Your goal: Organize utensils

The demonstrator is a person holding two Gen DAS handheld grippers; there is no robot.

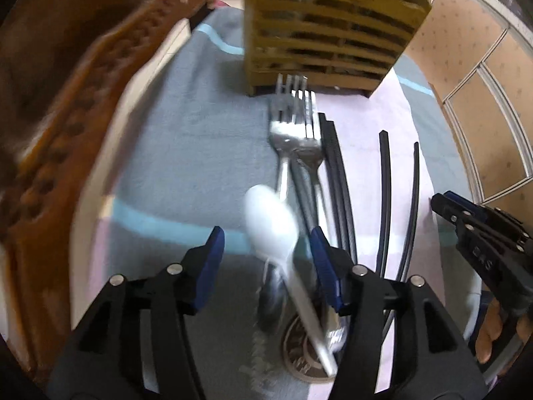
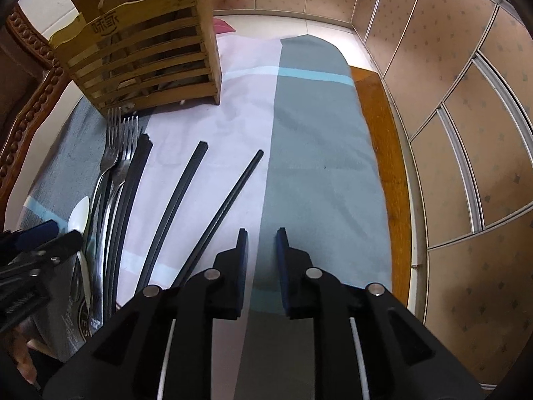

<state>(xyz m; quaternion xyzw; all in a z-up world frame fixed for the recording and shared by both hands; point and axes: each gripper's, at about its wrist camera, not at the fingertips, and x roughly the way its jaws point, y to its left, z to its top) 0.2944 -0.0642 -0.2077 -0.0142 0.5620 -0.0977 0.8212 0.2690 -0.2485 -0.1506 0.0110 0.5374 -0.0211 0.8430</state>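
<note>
Lettering was scarce: two stamped characters on the front of the slatted wooden utensil holder, too stylized to read for sure, and a round dark emblem on the cloth with partial letters, "TES" legible from the right wrist view. "DAS"-like marks showed on the right gripper's body in the left view, blurry.

Left gripper hung with fingers apart over a white plastic spoon; pads weren't pressing it, and whether one touched it was unclear. Forks lay stacked just in front of the holder, tines toward it. Black chopsticks fanned out beside the forks on the grey-pink cloth.

Right gripper had fingers narrowly apart, nothing between them, above bare cloth just right of the chopsticks.
</note>
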